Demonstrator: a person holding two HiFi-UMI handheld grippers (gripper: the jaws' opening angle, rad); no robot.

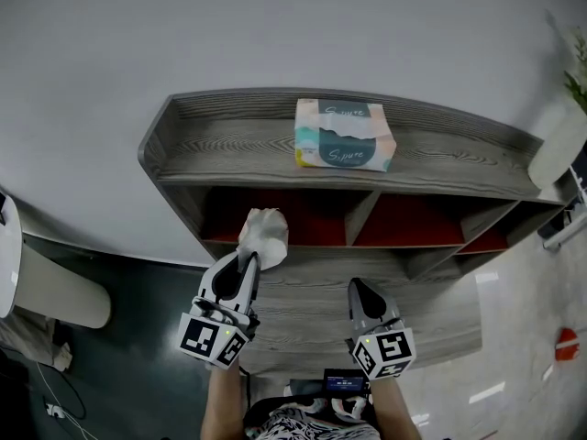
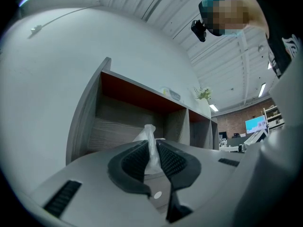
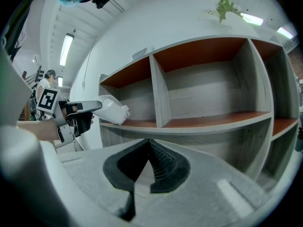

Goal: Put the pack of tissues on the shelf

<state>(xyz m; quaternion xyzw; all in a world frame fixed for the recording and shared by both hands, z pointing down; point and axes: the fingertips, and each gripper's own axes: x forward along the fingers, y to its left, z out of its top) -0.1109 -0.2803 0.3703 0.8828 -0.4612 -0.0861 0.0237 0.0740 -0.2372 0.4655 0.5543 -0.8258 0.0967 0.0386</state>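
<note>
A white, soft pack of tissues (image 1: 264,235) is pinched by one end in my left gripper (image 1: 249,257), which is shut on it. The pack hangs in front of the left red-backed compartment of the grey wooden shelf (image 1: 229,145). In the left gripper view the pack (image 2: 149,141) stands up between the ribbed pads. From the right gripper view the pack (image 3: 111,110) lies just over the front edge of the middle board. My right gripper (image 1: 358,287) is shut and empty, lower and to the right, before the lower board. A printed tissue box (image 1: 344,136) sits on the top board.
A white pot (image 1: 559,140) with a green plant (image 3: 225,6) stands at the shelf top's right end. A white rounded object (image 1: 46,291) is on the dark floor at left. A red item (image 1: 567,342) lies on the floor at right. The compartments (image 3: 213,98) hold nothing.
</note>
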